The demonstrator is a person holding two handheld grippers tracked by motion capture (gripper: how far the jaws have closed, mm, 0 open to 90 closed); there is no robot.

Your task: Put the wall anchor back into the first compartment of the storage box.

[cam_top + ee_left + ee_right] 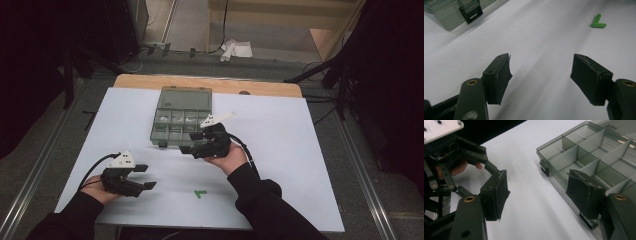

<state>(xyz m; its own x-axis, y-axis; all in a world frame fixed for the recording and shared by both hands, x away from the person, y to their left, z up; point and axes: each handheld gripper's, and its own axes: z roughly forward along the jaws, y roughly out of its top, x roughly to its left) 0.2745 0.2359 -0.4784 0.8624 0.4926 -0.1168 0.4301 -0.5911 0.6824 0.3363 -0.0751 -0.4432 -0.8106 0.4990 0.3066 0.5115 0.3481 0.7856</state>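
A: Box position?
B: Compartment box (180,116), lid open, at twelve o'clock on the white surface (285,165).
A: Jaws?
B: Left gripper (145,176) at seven o'clock, spread, empty. Right gripper (189,142) at the box's front edge, spread, empty. Green marker (200,193) at six.

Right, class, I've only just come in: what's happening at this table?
A person sits at a white table with a two-jaw gripper in each hand. Both are open and hold nothing. The right gripper hovers at the near edge of an open, smoky-clear compartment box, its lid laid back. The left gripper is lower left, away from the box. A small green L-shaped piece lies untouched on the table nearer the person.
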